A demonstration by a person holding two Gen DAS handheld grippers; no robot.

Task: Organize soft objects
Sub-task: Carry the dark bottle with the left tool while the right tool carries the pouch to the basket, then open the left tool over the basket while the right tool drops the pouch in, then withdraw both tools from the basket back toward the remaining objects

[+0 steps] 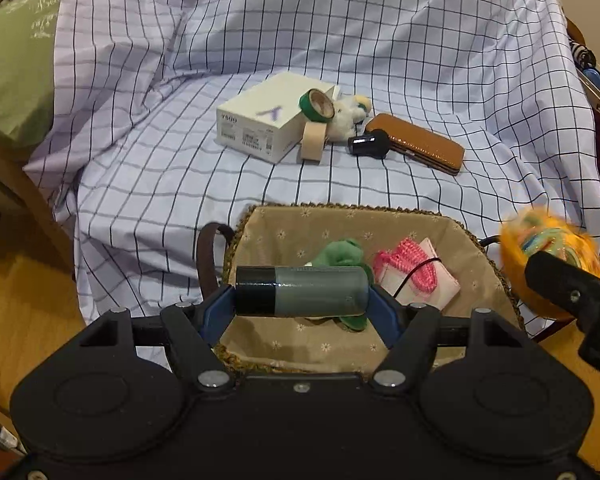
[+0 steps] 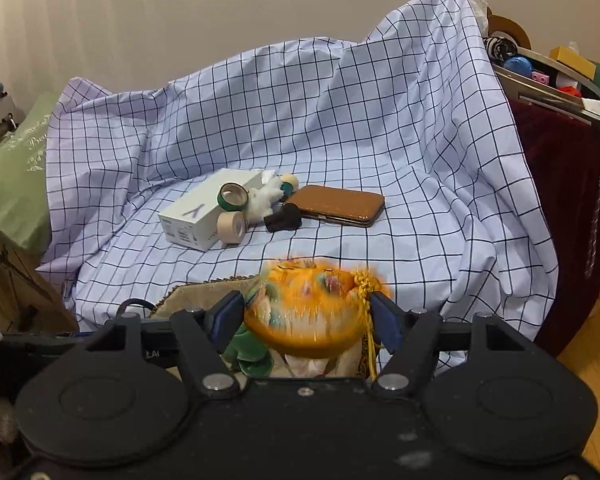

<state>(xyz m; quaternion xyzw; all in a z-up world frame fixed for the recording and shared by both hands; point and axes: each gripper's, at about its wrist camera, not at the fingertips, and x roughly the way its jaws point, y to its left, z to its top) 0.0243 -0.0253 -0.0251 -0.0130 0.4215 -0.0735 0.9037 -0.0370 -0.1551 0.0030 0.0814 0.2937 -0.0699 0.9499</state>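
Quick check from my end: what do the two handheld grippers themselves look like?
Both match: left gripper and right gripper have matte black bodies with two round raised discs, black linkage arms on silver pivot screws, and blue finger pads. No hands or sleeves are visible.

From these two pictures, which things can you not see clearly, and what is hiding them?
- Orange object, right wrist view: motion blur, so what it is cannot be told.
- Green plush, left wrist view: partly hidden behind the grey cylinder held in the left gripper.
- Box label, left wrist view: print too small.
- Basket, right wrist view: mostly covered by the right gripper.
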